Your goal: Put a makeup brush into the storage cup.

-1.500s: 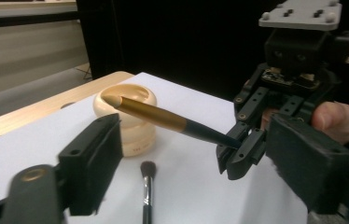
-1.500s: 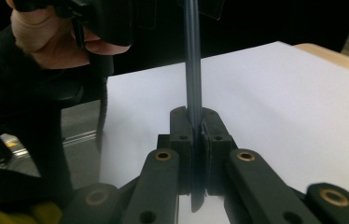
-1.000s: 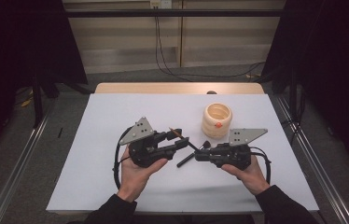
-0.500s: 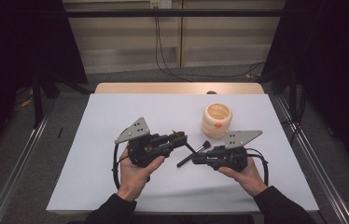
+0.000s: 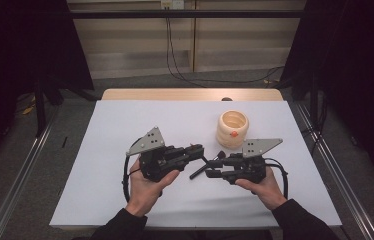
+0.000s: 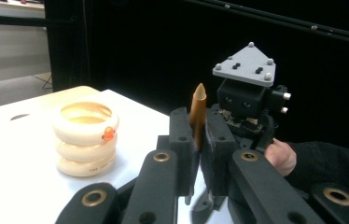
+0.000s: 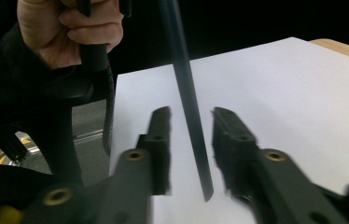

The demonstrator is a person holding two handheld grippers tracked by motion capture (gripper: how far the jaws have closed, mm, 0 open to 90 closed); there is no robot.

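A thin stick with a dark shaft and an orange-brown pointed end is clamped in my left gripper, point upward in the left gripper view. Its dark shaft runs down between the jaws of my right gripper, which stand open on either side without touching it. The two grippers face each other at the table's middle front. My right gripper with its grey plate faces the left one close up.
A stack of three cream rings with a small orange bead on its side stands just behind the right gripper. The white table has a wooden strip along its far edge. Cables hang at the back wall.
The right gripper has edged slightly left, closer around the stick. The left gripper has kept hold of the stick and hardly moved.
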